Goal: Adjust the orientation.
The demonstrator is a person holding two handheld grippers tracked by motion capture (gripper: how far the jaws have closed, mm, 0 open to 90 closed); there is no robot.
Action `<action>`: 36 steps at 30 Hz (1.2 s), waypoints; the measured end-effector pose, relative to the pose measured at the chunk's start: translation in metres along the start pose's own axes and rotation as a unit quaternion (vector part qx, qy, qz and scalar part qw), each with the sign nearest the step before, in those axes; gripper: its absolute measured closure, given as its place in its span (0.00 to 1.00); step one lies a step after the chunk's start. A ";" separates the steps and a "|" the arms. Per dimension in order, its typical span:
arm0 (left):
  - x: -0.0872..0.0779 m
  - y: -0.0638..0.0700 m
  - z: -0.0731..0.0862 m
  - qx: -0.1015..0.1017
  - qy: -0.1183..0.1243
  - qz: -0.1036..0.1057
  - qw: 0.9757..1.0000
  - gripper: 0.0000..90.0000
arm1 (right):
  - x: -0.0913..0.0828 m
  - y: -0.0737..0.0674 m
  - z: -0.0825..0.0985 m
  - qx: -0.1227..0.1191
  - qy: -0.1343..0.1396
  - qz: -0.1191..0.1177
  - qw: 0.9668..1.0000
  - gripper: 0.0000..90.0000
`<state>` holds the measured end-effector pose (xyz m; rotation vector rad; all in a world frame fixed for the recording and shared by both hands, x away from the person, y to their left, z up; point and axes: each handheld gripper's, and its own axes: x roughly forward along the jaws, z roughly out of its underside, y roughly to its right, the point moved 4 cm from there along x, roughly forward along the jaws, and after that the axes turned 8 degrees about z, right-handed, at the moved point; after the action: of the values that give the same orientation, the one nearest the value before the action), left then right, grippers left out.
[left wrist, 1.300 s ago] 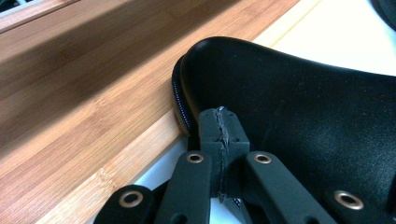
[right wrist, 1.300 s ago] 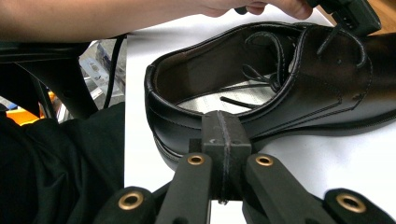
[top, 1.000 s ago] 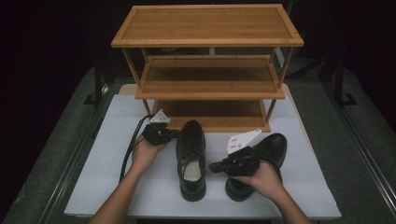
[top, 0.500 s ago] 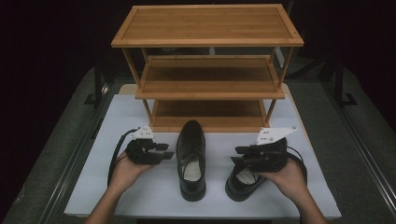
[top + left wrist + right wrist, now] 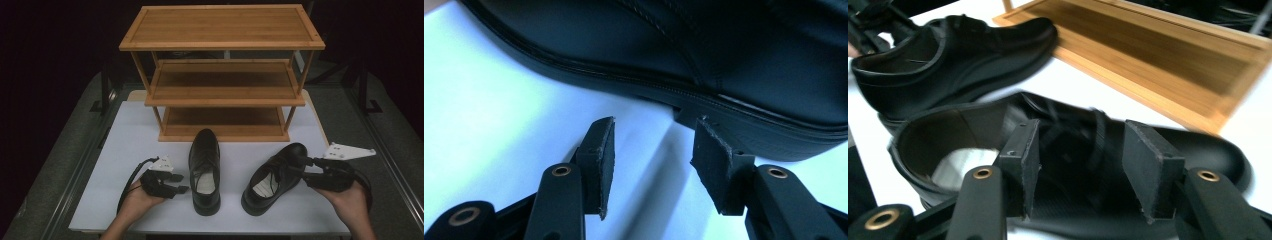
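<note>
Two black leather shoes lie on the white table top [image 5: 125, 145]. The left shoe [image 5: 204, 170] points its toe at the shelf. The right shoe [image 5: 274, 176] lies at an angle, toe to the far right. My left gripper [image 5: 180, 182] sits low by the left shoe's outer side. In the left gripper view its pads [image 5: 601, 155] stand apart just short of the shoe's heel and sole [image 5: 734, 120]. Its jaws have just been opening, with nothing between them. My right gripper [image 5: 299, 167] hovers at the right shoe's outer side. Its jaws have just been opening too, and the pads [image 5: 1153, 165] stand clear of the shoe [image 5: 1208, 150].
A three-tier bamboo shoe rack [image 5: 222, 80] stands at the back of the table, its shelves bare. Its lowest shelf [image 5: 1168, 55] lies just beyond the shoes' toes. Dark floor and metal rails [image 5: 385, 145] flank the table. White surface stretches left and right of the shoes.
Both hands have drawn outward from the shoes, the left one toward the near edge and the right one to the right. Both pairs of jaws have opened. The shoes stay put.
</note>
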<state>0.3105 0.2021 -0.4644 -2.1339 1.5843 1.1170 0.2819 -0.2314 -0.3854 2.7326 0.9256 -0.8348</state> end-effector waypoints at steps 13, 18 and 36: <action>0.016 -0.011 -0.014 0.047 -0.016 -0.015 0.999 0.49 | -0.013 0.027 0.029 0.032 -0.007 0.044 0.998 0.52; 0.012 -0.012 -0.013 0.038 -0.006 -0.019 0.999 0.44 | -0.012 0.029 0.032 0.034 -0.009 0.048 0.998 0.52; -0.043 -0.035 0.028 -0.006 0.014 -0.111 0.994 0.32 | -0.004 0.066 0.037 0.055 -0.018 0.094 0.994 0.56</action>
<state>0.3251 0.2623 -0.4607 -2.2767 1.3138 1.0307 0.3019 -0.2969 -0.4172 2.8303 0.6197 -0.9201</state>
